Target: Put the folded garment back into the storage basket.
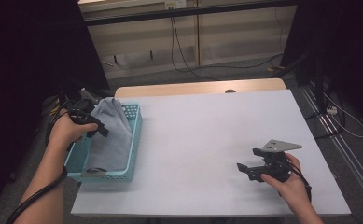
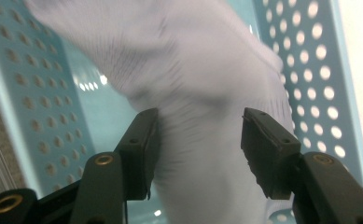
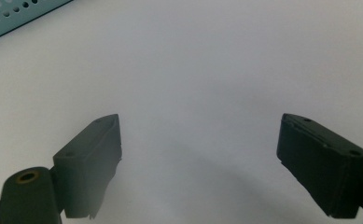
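Observation:
A pale grey cloth (image 1: 110, 125) lies heaped in a light blue perforated basket (image 1: 136, 136) at the table's left edge. My left gripper (image 1: 100, 129) is held over the basket's left side, pointing into it. In the left gripper view the cloth (image 2: 193, 70) runs down between the jaws of my left gripper (image 2: 198, 140); they stand apart and do not pinch it. My right gripper (image 1: 247, 161) rests low over the white table near the front right, pointing left. In the right gripper view my right gripper (image 3: 200, 158) is open with only bare table between its jaws.
The white table top (image 1: 207, 130) stretches between basket and right hand. A wooden strip (image 1: 198, 87) borders its far edge. Cables trail on the floor behind. A corner of the basket (image 3: 11, 18) appears at the top left of the right gripper view.

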{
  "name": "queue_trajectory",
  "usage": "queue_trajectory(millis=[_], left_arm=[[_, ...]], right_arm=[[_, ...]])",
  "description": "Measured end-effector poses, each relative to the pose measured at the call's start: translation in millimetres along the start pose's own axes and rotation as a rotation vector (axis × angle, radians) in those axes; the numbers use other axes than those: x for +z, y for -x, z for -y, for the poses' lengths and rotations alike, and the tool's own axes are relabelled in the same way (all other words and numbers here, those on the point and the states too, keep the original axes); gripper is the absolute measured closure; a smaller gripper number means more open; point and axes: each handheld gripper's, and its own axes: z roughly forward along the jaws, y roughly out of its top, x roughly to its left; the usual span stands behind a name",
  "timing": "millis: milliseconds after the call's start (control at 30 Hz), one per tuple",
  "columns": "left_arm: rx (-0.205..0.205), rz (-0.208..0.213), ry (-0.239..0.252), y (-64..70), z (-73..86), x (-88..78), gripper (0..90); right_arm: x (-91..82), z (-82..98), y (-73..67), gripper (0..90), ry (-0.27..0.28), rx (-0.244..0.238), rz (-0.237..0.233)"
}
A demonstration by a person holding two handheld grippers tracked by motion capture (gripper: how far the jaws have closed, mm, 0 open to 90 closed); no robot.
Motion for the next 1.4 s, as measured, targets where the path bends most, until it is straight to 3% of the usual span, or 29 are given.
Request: queue_trajectory(millis=[133, 333, 633, 900, 1400], left_arm=[[0.003, 0.000, 0.040, 0.9, -1.2, -0.8, 52.3], [0.018, -0.018, 0.081, 4.0, -2.4, 12.7, 70.1], [0.027, -0.063, 0.157, 2.0, -2.0, 36.1, 80.7], [0.022, -0.066, 0.179, -3.8, 1.5, 53.2, 83.7], [-0.013, -0.043, 0.145, -11.7, 12.6, 79.7, 90.0]], right_arm=[[0.5, -0.1, -0.4, 14.1, 0.001, -0.005, 0.000], [0.0, -0.2, -0.3, 14.1, 0.002, -0.003, -0.001], [-0.6, -0.1, 0.5, 14.1, 0.001, 0.001, -0.002], [0.9, 0.0, -0.4, 14.1, -0.001, -0.006, -0.003], [1.8, 0.6, -1.1, 14.0, -0.008, -0.007, -0.005]])
